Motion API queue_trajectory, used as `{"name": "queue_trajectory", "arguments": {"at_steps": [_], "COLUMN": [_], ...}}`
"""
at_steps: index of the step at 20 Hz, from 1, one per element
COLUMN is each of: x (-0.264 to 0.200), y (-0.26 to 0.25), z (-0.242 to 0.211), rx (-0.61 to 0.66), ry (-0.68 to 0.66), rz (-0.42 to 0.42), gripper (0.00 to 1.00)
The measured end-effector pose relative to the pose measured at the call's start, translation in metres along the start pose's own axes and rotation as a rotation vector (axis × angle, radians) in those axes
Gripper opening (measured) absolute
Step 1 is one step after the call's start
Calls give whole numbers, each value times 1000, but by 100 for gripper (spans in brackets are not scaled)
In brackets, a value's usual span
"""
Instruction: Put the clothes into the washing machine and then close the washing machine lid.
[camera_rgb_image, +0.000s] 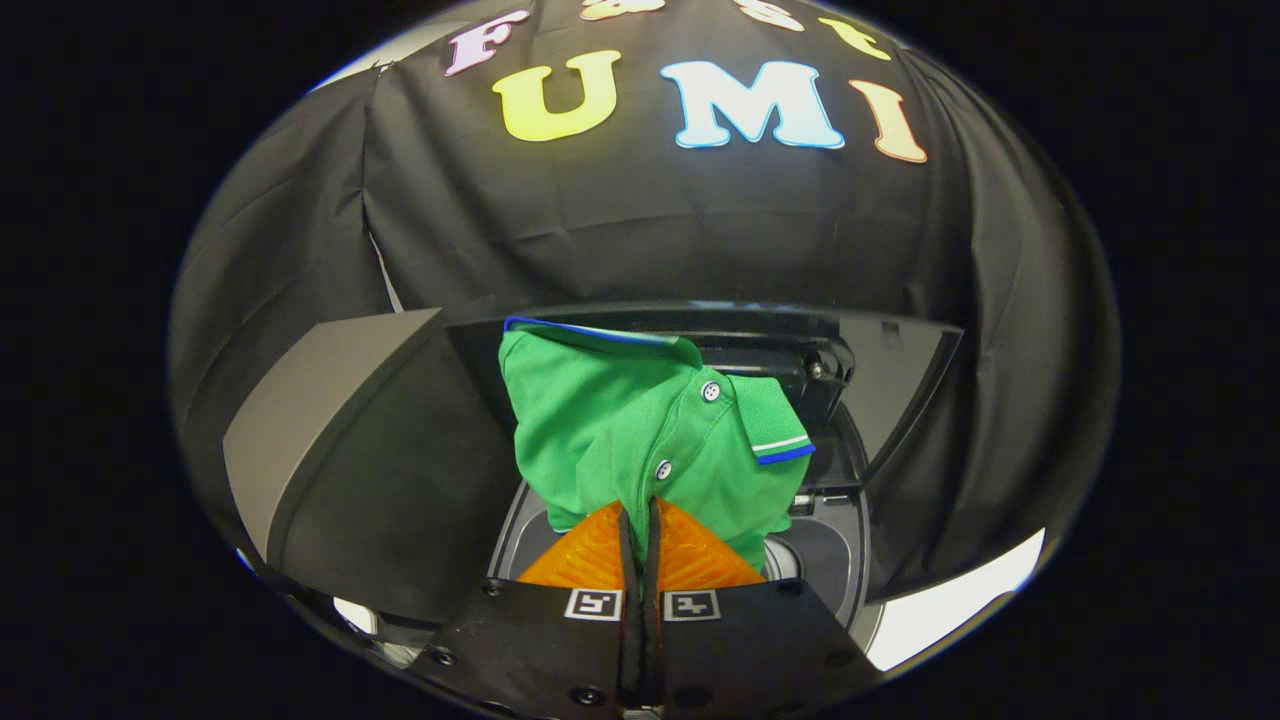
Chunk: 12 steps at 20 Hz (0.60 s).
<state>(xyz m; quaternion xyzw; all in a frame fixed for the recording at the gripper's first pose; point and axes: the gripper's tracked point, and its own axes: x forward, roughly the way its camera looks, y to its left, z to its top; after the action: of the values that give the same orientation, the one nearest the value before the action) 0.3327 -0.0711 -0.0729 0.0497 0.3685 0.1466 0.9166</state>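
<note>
We see the gripper (640, 515) with its two fingers (590, 555) drawn almost together, only a thin dark slit left between them, and a fold of the green polo shirt (640, 440) pinched at their tips, so we record the fingers as closed on the shirt. The shirt hangs bunched just ahead of and above the fingertips; its placket with two white buttons (710, 391) faces us, and the collar (770, 420), edged with a white and a blue stripe, sticks out to one side. A blue-trimmed hem or sleeve edge runs along the top of the bundle. Directly behind and below the shirt we note the washing machine (830, 540), dark grey, with its opening partly visible under the hanging fabric; the lower edge of the shirt sits over that opening, but we cannot tell whether it touches the rim or the drum. The washing machine lid (400, 470) stands raised, a large dark glossy panel tilted up beside the shirt, with a hinge fitting (825, 365) visible at the back of the opening. Beyond the machine the black cloth wall (640, 230) of the booth closes the scene. A pale strip of the tabletop (950, 605) shows beside the machine.
</note>
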Motion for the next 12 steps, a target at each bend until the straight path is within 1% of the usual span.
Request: {"name": "queue_trajectory", "arguments": {"at_steps": [5, 12], "x": [9, 26], "y": [-3, -5], "z": [-22, -48], "rx": [19, -5], "ry": [40, 86], "rz": [-3, -16], "gripper": [1, 2]}}
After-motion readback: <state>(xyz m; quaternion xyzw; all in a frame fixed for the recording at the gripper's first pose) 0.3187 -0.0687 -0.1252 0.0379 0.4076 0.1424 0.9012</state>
